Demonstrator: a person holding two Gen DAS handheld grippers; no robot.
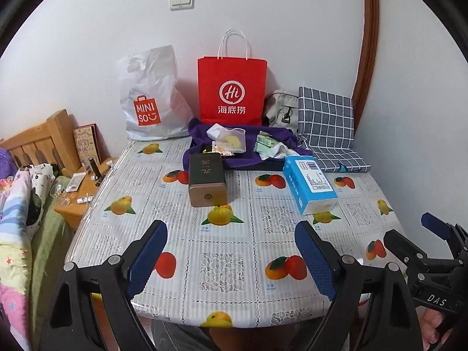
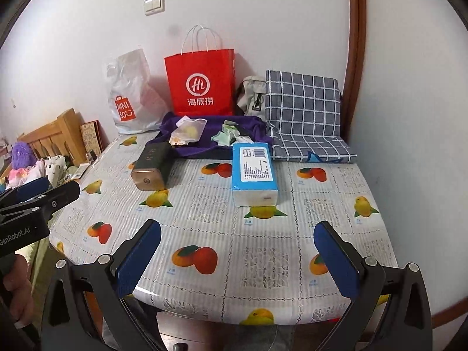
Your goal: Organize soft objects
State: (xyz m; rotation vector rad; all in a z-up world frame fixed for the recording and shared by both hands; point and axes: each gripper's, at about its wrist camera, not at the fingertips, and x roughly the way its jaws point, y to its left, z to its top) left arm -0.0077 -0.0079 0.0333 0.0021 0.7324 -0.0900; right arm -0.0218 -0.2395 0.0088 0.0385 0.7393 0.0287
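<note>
Both grippers, left gripper [image 1: 231,259] and right gripper [image 2: 237,259], hover wide open and empty above the worktop [image 2: 263,263]; the tissue pack [image 2: 254,174] lies mid-worktop, near purple cloth [image 2: 210,134] (small packets atop). Any grasp should pinch gently.

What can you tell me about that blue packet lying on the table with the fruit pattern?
The blue packet looks like a soft pack of tissues in glossy blue plastic wrap, with a white printed label and barcode on its top face. Its near end shows white through the wrap. It lies flat on the fruit-patterned tablecloth, long side pointing towards the wall. Its far end meets the purple cloth. It looks sealed, and neither gripper touches it.
</note>
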